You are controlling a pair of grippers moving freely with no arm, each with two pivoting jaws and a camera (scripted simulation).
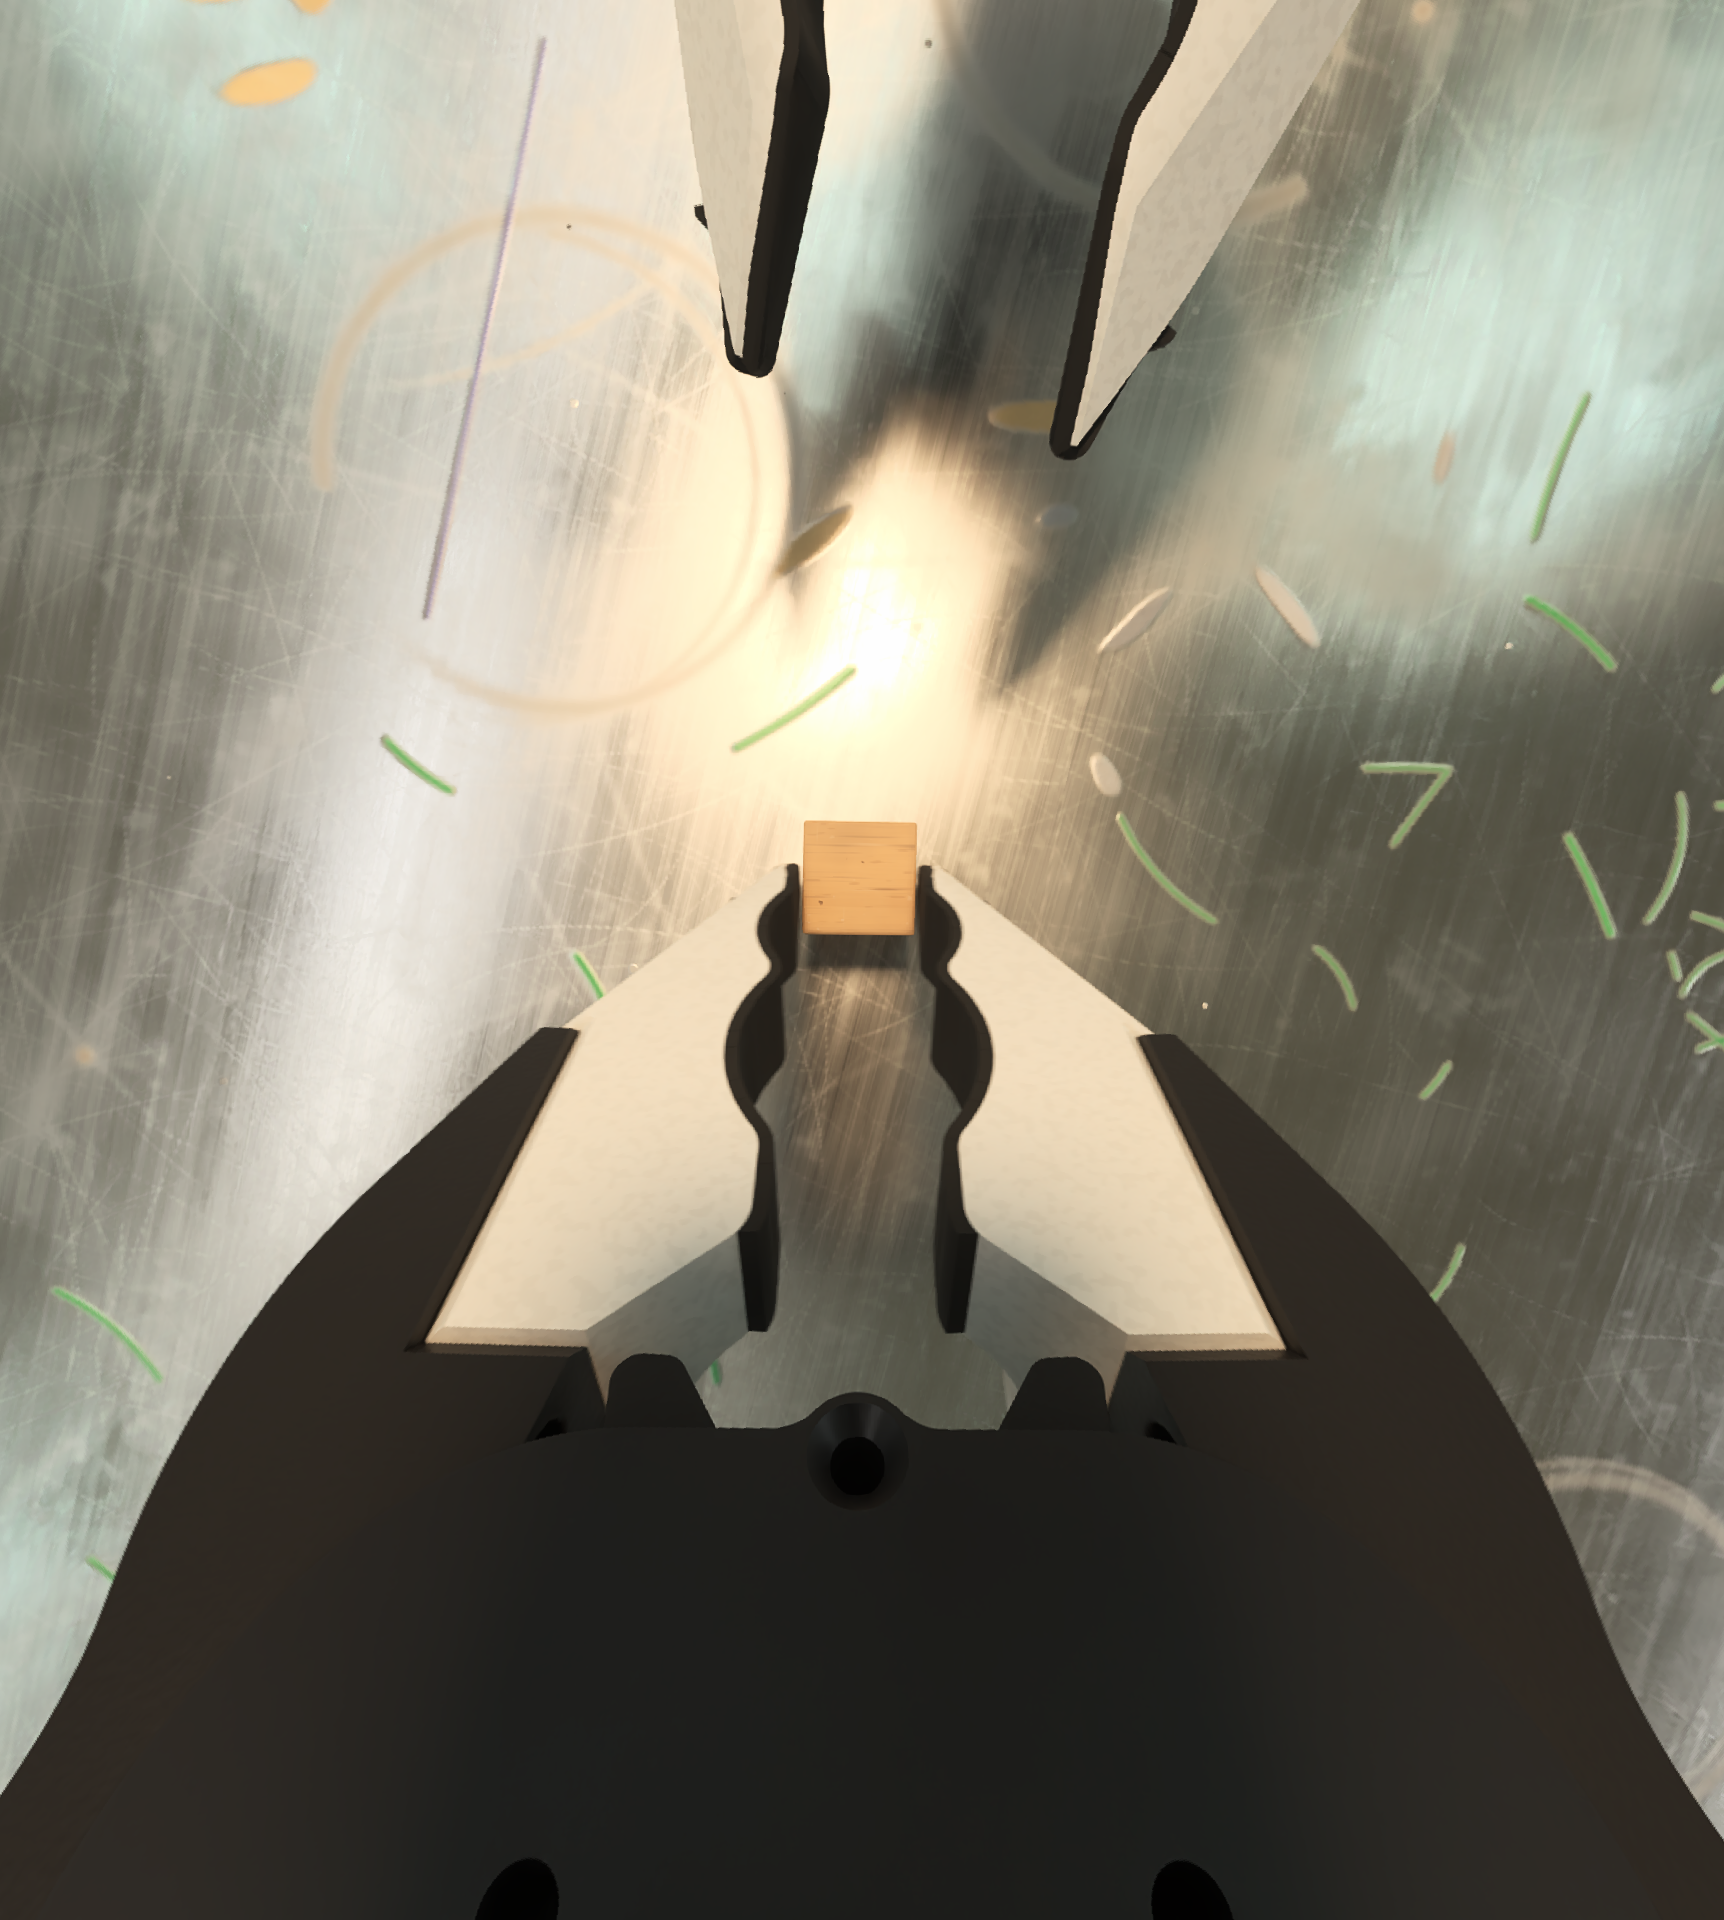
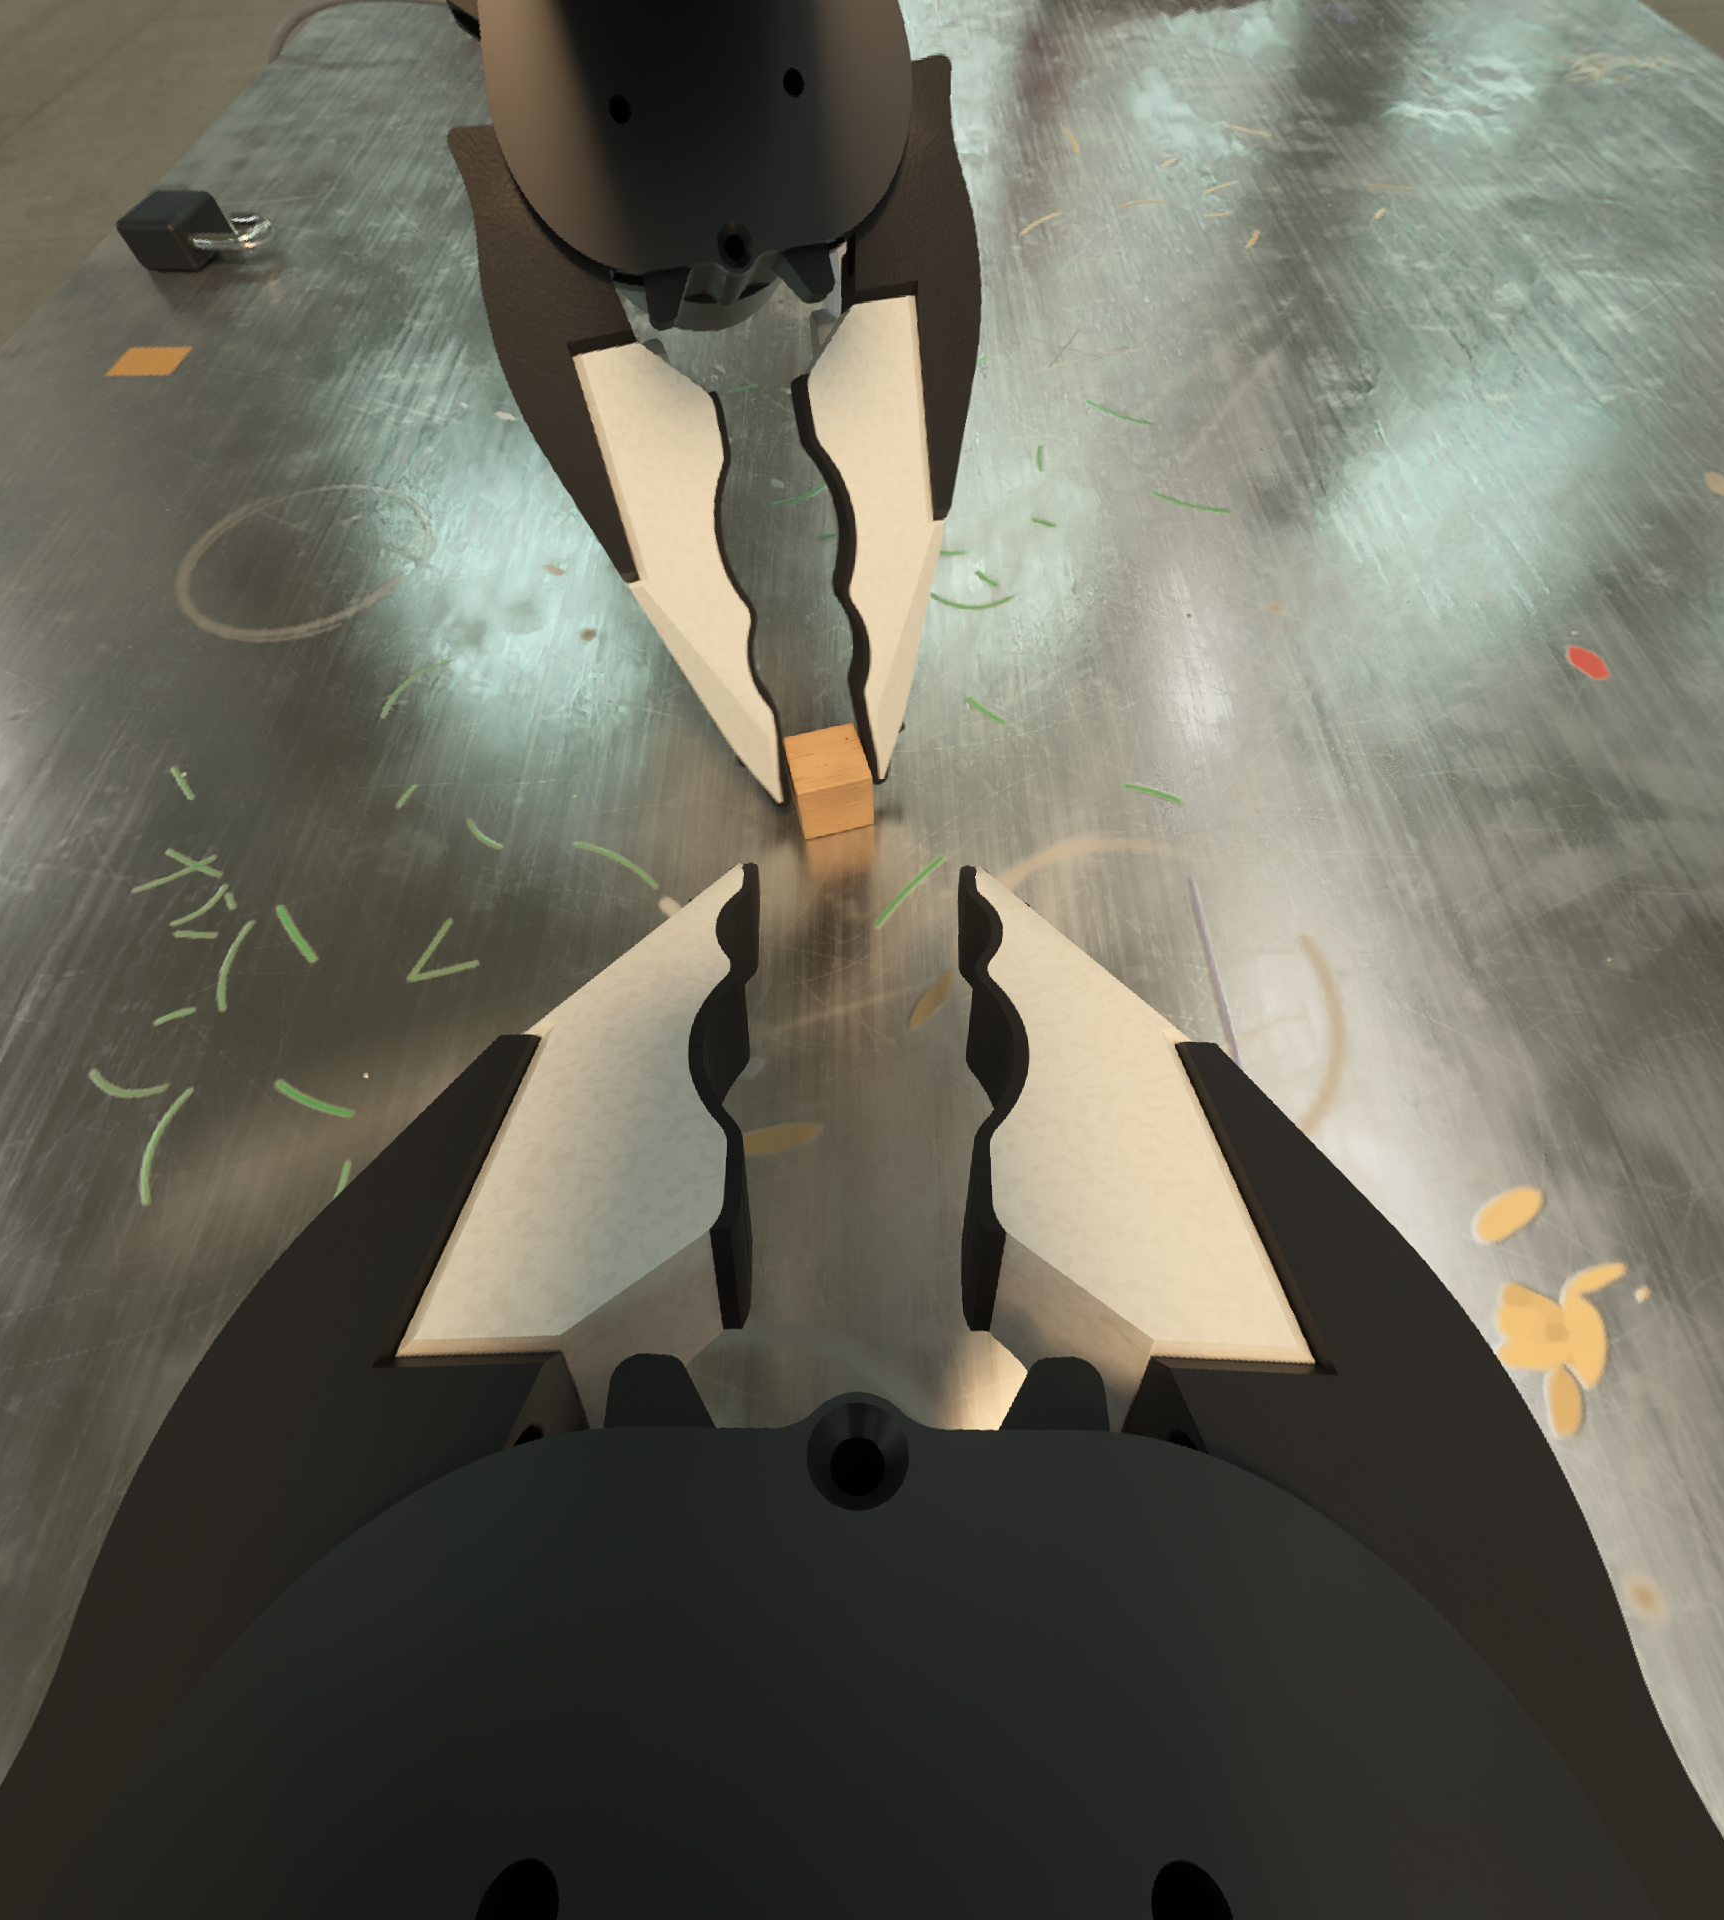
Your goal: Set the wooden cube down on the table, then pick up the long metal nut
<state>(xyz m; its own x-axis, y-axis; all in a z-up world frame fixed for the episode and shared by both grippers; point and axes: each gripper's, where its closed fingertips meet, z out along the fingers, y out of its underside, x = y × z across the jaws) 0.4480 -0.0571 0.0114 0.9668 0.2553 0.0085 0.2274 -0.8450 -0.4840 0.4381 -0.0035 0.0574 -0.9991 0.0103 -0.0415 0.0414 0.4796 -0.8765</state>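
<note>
A small wooden cube (image 1: 859,878) sits between the tips of my left gripper (image 1: 859,871), which is shut on it. In the right wrist view the cube (image 2: 830,781) is low at the metal table (image 2: 1357,831), with its reflection right under it; whether it touches the table I cannot tell. My left gripper (image 2: 830,769) points down at a slant toward the right one. My right gripper (image 2: 858,878) is open and empty, its tips a short way in front of the cube. It also shows at the top of the left wrist view (image 1: 910,405). No long metal nut is in view.
A black padlock (image 2: 183,234) lies at the far left near the table's edge. An orange square patch (image 2: 148,361) lies on the table close to it. The scratched steel surface (image 1: 214,935) carries green, yellow and red marks and faint rings.
</note>
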